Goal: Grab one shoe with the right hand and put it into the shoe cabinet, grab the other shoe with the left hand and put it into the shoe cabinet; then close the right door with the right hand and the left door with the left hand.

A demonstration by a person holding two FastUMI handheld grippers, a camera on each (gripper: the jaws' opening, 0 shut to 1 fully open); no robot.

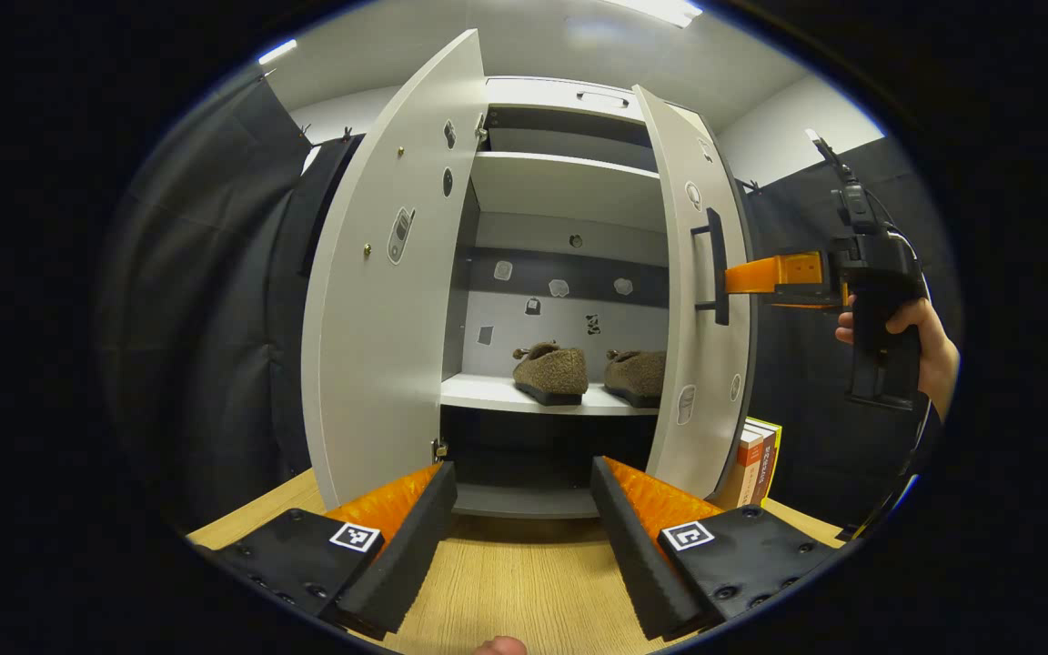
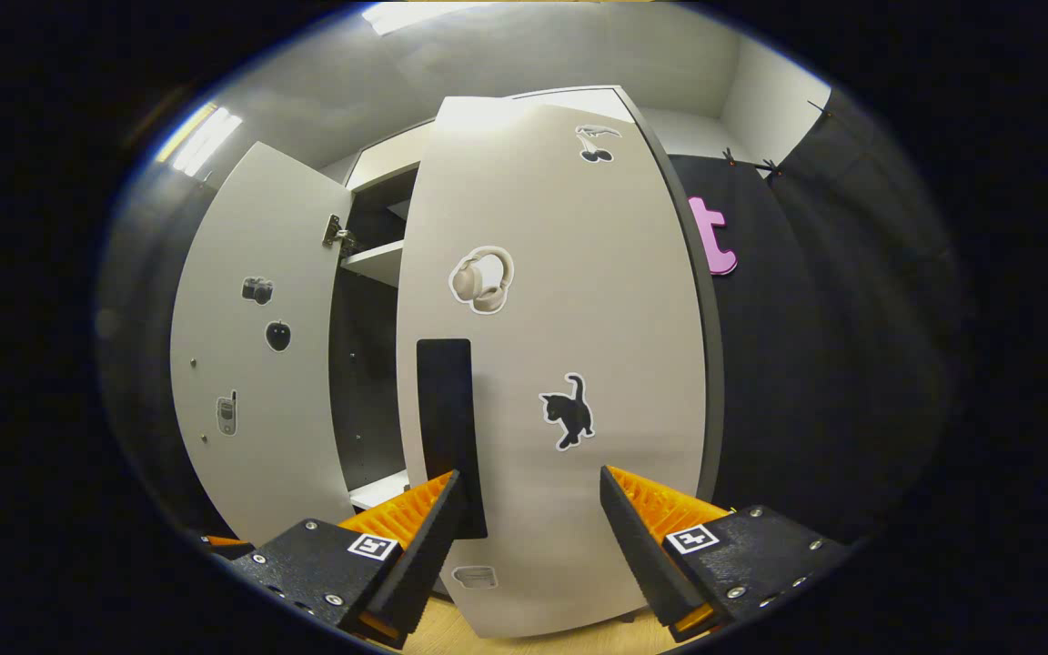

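Left door [image 1: 387, 273]: swung wide open, inner face twd. camera; not yet closed.
Left gripper [image 1: 524, 509]: low over the wooden table [image 1: 506, 582] in front of the cabinet; fingers apart, nothing btwn. them.
Shoe cabinet [image 1: 569, 191]: interior exposed, shelves visible.
Shoes: shoe 1 [image 1: 551, 373] and shoe 2 [image 1: 638, 376] side by side on the lower shelf, near each other, upright. Placement steps judged complete.
Right door [image 1: 697, 300]: part open, outer face w/ black handle [image 2: 447, 428] seen in right gripper view.
Right gripper [image 2: 529, 509]: up against the door's outer face, beside the handle; fingers apart, gripping nothing. Contact w/ door: cannot tell.
Books [image 1: 756, 464]: standing on table behind right door; not part of task.
Status: 2 of 4 steps done. Remaining: close right door (appears in hand), then left door.
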